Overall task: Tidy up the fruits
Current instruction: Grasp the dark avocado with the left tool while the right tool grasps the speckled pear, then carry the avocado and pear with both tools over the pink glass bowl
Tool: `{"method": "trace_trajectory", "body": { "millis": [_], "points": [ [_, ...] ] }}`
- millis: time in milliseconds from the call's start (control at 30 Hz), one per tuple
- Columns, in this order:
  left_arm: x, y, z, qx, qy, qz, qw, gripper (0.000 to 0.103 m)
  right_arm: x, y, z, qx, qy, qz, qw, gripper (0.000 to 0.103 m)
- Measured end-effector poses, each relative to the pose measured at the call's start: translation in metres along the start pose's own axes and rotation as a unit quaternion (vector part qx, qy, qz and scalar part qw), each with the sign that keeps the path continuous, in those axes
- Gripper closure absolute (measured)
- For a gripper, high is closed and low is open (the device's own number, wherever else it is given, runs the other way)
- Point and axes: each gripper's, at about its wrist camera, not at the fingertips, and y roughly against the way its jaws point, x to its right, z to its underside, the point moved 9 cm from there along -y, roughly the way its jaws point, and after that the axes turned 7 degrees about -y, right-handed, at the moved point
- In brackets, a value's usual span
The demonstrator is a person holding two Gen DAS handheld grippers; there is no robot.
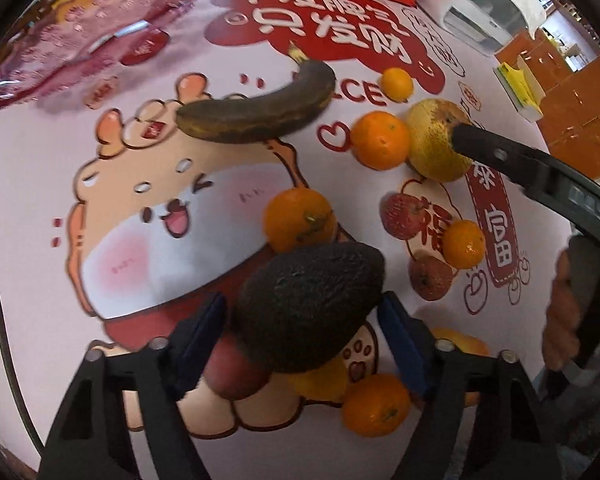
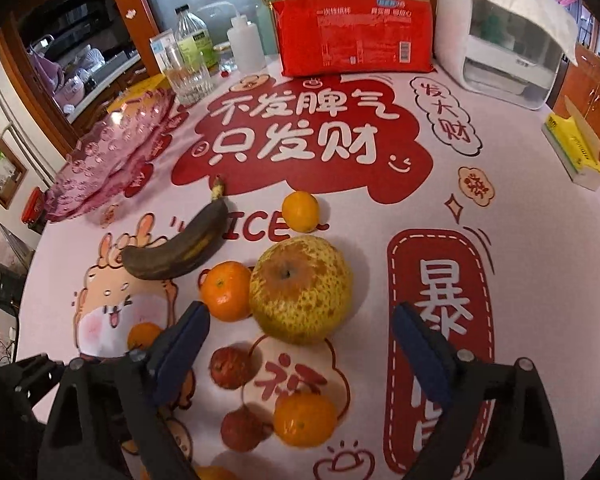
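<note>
The left tongs (image 1: 302, 336) straddle a dark avocado (image 1: 310, 306) near the front of the worktop (image 1: 40, 208), which is covered with a pink and red cartoon cloth. Their blue pads (image 1: 400, 344) sit just beside the avocado's flanks; the blur makes it impossible to tell whether they press on it. A reddish fruit (image 1: 236, 376) lies under the avocado's near end, and a tangerine (image 1: 300, 220) lies just beyond its far end. Another tangerine (image 1: 376, 404) rests near the right pad.

The right tongs (image 2: 300, 328) stand apart over a large yellow, brown-speckled pear (image 2: 300, 290), with clear gaps on both sides and nothing gripped. In the left wrist view one of their black fingers (image 1: 484, 148) reaches across the top of that pear (image 1: 432, 140). A tangerine (image 2: 226, 290) touches the pear's left side. A blackened banana (image 2: 176, 250) lies farther left, its stem pointing away. A small tangerine (image 2: 300, 211) sits beyond the pear. Nearer the camera lie two dark red wrinkled fruits (image 2: 230, 366) and another tangerine (image 2: 305, 418).

A pink glass dish (image 2: 112, 160) stands at the far left with no fruit visible in it. A red packet (image 2: 356, 36), bottles (image 2: 190, 38) and a white appliance (image 2: 504, 40) line the far edge, and a yellow box (image 2: 574, 148) lies far right.
</note>
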Motion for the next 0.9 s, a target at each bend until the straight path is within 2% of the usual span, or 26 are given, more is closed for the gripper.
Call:
{"method": "trace_trajectory", "body": {
  "millis": [200,367,467,633,900],
  "points": [
    [0.003,-0.004,-0.002,-0.002,-0.006,0.006,1.0000,0.031,0.000,-0.023,0.003,-0.027,0.001,-0.003,1.000,0.022],
    [0.003,-0.008,-0.004,-0.005,-0.002,0.016,0.9999,0.032,0.002,-0.034,0.004,-0.035,-0.012,-0.008,0.999,0.025],
    [0.003,-0.009,-0.005,-0.002,-0.002,0.014,0.9999,0.033,0.001,-0.038,0.004,-0.039,-0.018,-0.021,0.999,0.033],
    [0.000,-0.004,-0.003,0.009,-0.001,-0.010,0.9999,0.034,0.003,-0.037,0.005,-0.036,-0.028,-0.026,0.999,0.034],
    [-0.016,0.017,0.003,0.031,0.027,-0.030,0.9987,0.034,0.006,-0.027,0.019,-0.051,-0.039,-0.029,0.998,0.034]
  ]
}}
